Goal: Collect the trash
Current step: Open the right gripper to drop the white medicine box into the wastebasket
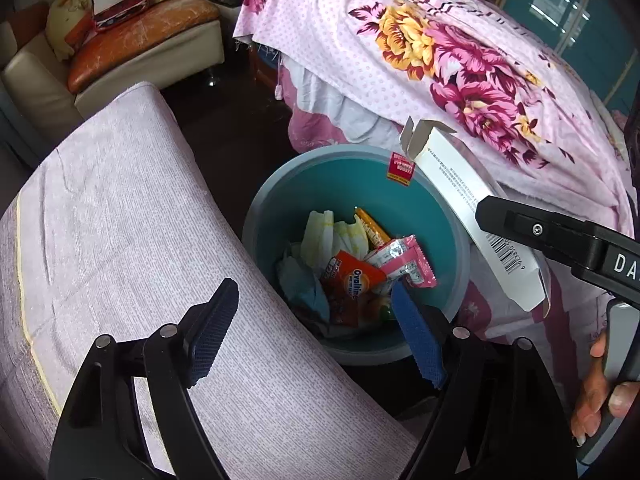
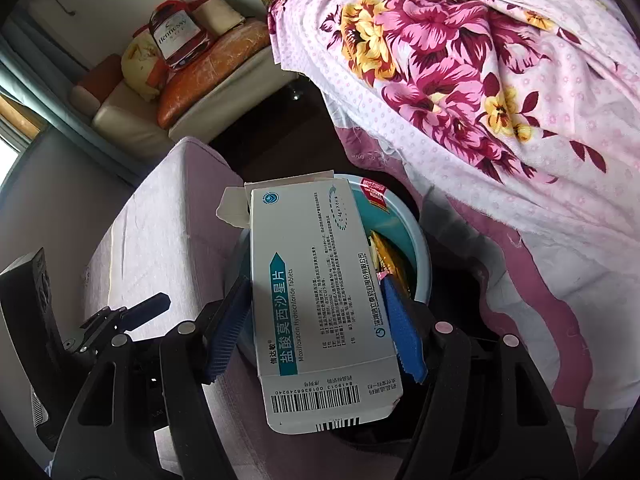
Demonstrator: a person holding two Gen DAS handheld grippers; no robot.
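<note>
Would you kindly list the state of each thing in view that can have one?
Left claw: open, empty, above the bin.
Right claw: shut on the tablet box.
Tablet box: end flaps open, held over the bin.
Bin: uncovered, holding wrappers.
Red packet: at the bin's rim.

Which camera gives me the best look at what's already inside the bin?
Left wrist view: it looks straight into the teal bin, showing the trash pile of wrappers and tissue. In the right wrist view the medicine box covers most of the bin; only a sliver of wrappers shows.
</note>
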